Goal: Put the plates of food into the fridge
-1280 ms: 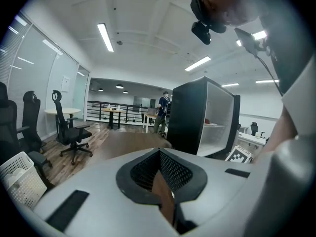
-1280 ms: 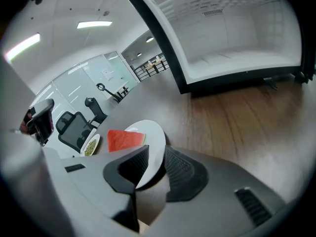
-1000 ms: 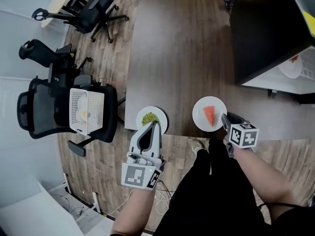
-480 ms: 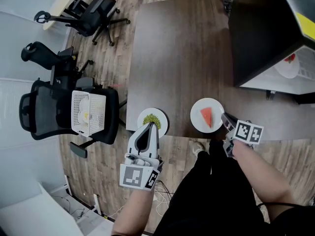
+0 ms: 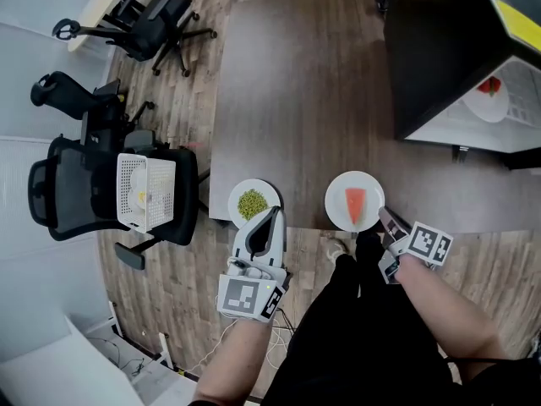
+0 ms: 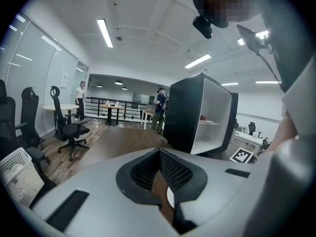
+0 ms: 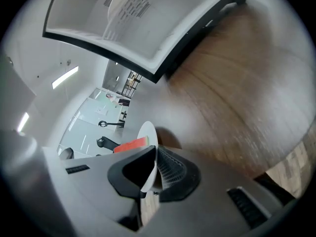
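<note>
Two white plates sit at the near edge of the brown table [image 5: 296,83]. One holds green food [image 5: 252,203], the other a red slice [image 5: 356,201]. My left gripper [image 5: 273,213] is shut, its tips just off the green plate's right rim. In the left gripper view the jaws [image 6: 159,154] meet, and table and a bit of white rim show through the gap below them. My right gripper [image 5: 383,214] has just been closing and is shut on the red-slice plate's rim [image 7: 147,132]. The open black fridge [image 5: 448,49] stands at the table's right, and another plate [image 5: 490,100] lies on its white shelf.
Black office chairs [image 5: 156,19] stand on the wood floor to the left, the nearest carrying a white basket [image 5: 148,191]. The person's dark-clothed legs [image 5: 363,328] fill the space below the table edge. Two people [image 6: 159,107] stand far across the room.
The right gripper has rolled and closed on the red-slice plate's rim. The left gripper has shifted right, from over the green plate to beside its right rim. Neither plate has moved on the table.
</note>
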A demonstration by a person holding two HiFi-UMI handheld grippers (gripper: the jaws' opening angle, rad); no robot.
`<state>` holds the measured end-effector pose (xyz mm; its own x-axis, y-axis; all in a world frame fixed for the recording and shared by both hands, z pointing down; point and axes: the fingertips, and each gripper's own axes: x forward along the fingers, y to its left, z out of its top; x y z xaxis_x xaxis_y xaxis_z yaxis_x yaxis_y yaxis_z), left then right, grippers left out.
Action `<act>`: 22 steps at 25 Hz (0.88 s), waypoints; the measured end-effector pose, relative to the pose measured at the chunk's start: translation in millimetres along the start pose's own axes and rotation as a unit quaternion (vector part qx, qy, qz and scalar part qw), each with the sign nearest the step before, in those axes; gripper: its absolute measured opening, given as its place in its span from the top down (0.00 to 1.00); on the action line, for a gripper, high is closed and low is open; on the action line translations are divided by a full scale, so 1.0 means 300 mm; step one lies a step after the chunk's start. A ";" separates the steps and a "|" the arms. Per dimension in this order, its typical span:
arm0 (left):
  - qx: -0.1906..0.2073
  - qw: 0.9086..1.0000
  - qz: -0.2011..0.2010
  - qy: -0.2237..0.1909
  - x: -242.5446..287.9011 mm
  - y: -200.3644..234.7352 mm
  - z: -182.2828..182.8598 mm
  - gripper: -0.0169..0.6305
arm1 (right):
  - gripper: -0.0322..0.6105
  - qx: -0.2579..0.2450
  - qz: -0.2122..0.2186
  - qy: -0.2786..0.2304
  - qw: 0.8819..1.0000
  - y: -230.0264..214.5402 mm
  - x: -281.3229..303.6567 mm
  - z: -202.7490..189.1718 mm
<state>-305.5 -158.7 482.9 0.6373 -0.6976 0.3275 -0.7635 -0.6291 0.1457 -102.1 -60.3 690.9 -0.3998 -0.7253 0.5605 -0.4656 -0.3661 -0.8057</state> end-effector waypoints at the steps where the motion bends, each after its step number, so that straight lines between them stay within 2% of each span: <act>1: 0.002 1.000 -0.006 0.000 0.002 -0.015 -0.003 0.97 | 0.92 0.010 0.002 -0.005 1.000 -0.014 -0.017 -0.015; 9: 0.023 0.999 -0.034 0.005 -0.008 -0.087 -0.013 0.97 | 0.92 0.050 -0.006 -0.062 0.997 -0.126 -0.125 -0.048; 13: 0.024 0.999 -0.048 0.006 -0.023 -0.138 -0.010 0.97 | 0.91 0.036 -0.017 -0.089 0.995 -0.165 -0.162 -0.035; 16: 0.032 0.998 -0.058 0.004 -0.050 -0.171 0.002 0.97 | 0.91 0.022 0.004 -0.097 0.995 -0.152 -0.165 -0.034; 18: 0.041 0.997 -0.060 0.000 -0.075 -0.182 0.018 0.97 | 0.85 0.011 0.009 -0.093 0.996 -0.142 -0.170 -0.045; 20: 0.046 0.997 -0.059 -0.004 -0.100 -0.189 0.033 0.97 | 0.75 0.011 0.003 -0.098 0.995 -0.141 -0.189 -0.053; 22: 0.049 0.997 -0.060 -0.005 -0.121 -0.202 0.040 0.97 | 0.72 0.018 -0.007 -0.107 0.994 -0.154 -0.217 -0.063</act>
<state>-281.2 -99.3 450.9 0.7252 -0.6178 0.3039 -0.6678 -0.7386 0.0921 -69.5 15.0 695.2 -0.2151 -0.8260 0.5211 -0.4398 -0.3945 -0.8068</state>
